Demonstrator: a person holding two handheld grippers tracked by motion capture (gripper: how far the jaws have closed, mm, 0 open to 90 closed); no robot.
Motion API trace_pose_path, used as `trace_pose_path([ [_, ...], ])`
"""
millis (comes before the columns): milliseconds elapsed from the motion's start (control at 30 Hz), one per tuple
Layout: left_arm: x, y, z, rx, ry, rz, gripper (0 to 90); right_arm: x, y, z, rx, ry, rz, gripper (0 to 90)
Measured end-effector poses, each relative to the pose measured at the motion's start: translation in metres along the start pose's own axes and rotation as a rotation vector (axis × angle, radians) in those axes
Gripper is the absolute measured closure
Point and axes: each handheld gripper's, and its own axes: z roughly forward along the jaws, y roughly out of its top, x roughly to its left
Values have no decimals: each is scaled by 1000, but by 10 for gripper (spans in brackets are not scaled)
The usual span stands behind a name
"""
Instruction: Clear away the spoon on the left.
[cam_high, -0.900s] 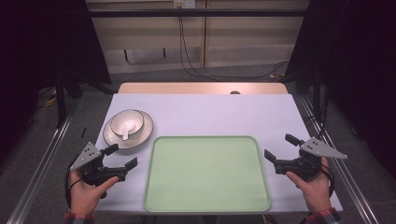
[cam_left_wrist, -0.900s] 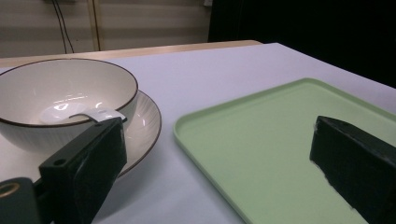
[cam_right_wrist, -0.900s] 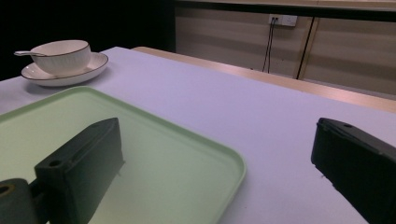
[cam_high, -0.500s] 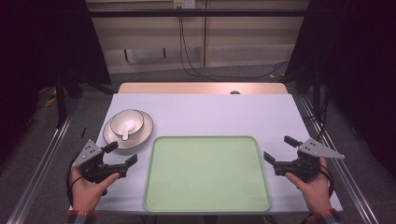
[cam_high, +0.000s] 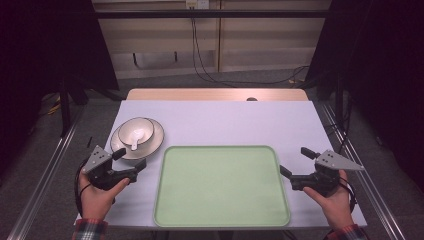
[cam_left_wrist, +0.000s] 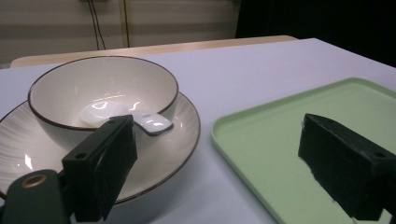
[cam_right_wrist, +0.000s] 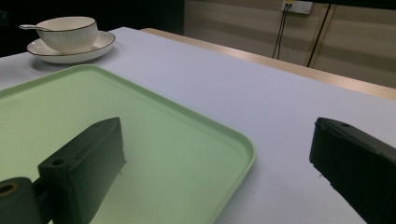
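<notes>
High view: my left gripper sits just short of the plate, jaws apart, nothing between them. The bowl stands on the plate with a spoon in it, handle leaning over the near rim toward me. My right gripper waits off the right edge of the tray, jaws also apart and empty. The tray lies bare between the two grippers; I judge it is the likely landing place for the dishes, hence both hands parked at its flanks.

Left gripper view: the left jaw overlaps the plate's near rim, the right jaw hangs over the tray's corner. The bowl is straight ahead, close. Aim looks set for the plate edge or the spoon handle; I cannot tell which.

Right gripper view: one jaw over the tray's corner, the other over the bare table. The bowl and plate are well apart from it, far ahead at upper left.
</notes>
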Motion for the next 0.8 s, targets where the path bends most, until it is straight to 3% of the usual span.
trace_pose_path([
  [400,13,-3,11,-4,62,-16,201,0,-2,-1,8,2,10,28],
  [433,14,-3,11,-3,57,-17,237,0,-2,-1,9,1,6,28],
  [567,16,-4,13,-2,97,-1,291,0,-2,-1,10,7,5,30],
  [800,20,-5,15,4,110,23,375,0,-2,-1,11,9,4,31],
])
